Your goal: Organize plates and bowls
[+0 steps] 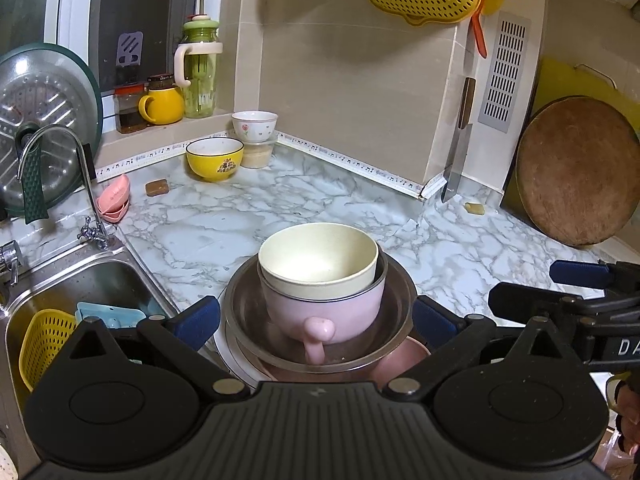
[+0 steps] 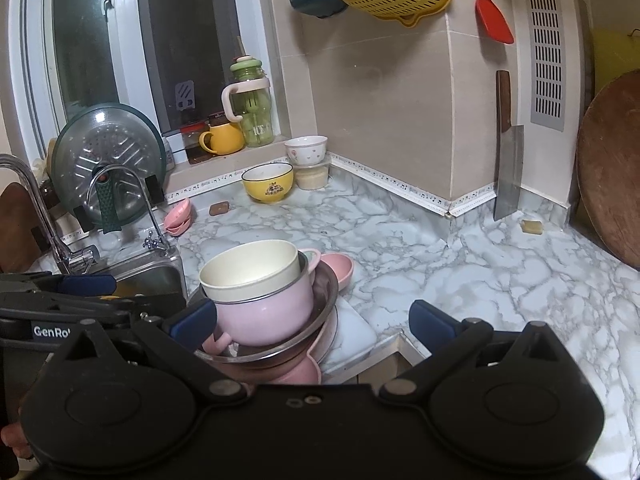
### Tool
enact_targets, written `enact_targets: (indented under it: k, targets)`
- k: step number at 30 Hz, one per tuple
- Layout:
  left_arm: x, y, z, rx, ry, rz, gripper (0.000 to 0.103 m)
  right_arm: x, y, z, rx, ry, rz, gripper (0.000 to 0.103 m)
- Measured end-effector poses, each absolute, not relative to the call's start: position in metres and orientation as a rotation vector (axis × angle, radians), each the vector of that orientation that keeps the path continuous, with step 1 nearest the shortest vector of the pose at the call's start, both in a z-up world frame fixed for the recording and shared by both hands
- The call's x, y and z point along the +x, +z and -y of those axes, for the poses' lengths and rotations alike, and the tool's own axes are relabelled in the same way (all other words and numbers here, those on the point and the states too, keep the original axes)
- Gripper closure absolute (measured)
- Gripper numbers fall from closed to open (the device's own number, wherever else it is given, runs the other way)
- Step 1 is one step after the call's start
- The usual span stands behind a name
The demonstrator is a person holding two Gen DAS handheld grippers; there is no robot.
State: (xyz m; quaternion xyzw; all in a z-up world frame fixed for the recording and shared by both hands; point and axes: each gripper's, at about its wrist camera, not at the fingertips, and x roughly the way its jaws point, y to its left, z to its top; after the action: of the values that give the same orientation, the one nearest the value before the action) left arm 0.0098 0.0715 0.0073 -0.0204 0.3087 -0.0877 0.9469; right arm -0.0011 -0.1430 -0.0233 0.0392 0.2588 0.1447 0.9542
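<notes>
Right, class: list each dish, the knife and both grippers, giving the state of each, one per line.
cream bowl: upright, empty, nested in pink mug
pink mug: upright inside steel bowl
steel bowl: tilted on pink dishes
yellow bowl: upright, alone on the counter
floral bowl: stacked on a lidded tub
cleaver: leaning on wall
left gripper: open, straddling stack
right gripper: open, empty

warm indoor light is falling from above, casting soft shadows on the marbled worktop point(image 1: 248, 216), while fisheye distortion is bending and darkening the edges.
</notes>
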Motion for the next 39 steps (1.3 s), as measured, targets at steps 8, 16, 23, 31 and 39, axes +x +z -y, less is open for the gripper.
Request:
enact_targets:
  k: [8,16,23,31,39]
  targets:
    - [0.006,0.011,-0.067,-0.044,-0.191,-0.61,0.0,0.001,-0.023,0.152,0.093,0.277,-0.519,0.0]
    - [0.006,0.013,-0.067,-0.054,-0.191,-0.607,0.0,0.001,-0.023,0.154,0.096,0.283,-0.515,0.0]
    - [0.008,0.013,-0.068,-0.062,-0.194,-0.611,0.0,0.003,-0.022,0.155,0.097,0.281,-0.51,0.0]
    - [0.007,0.012,-0.067,-0.067,-0.197,-0.612,0.0,0.002,-0.023,0.155,0.099,0.279,-0.512,0.0]
    - [0.006,0.012,-0.067,-0.073,-0.195,-0.621,0.0,0.003,-0.025,0.156,0.102,0.284,-0.517,0.0]
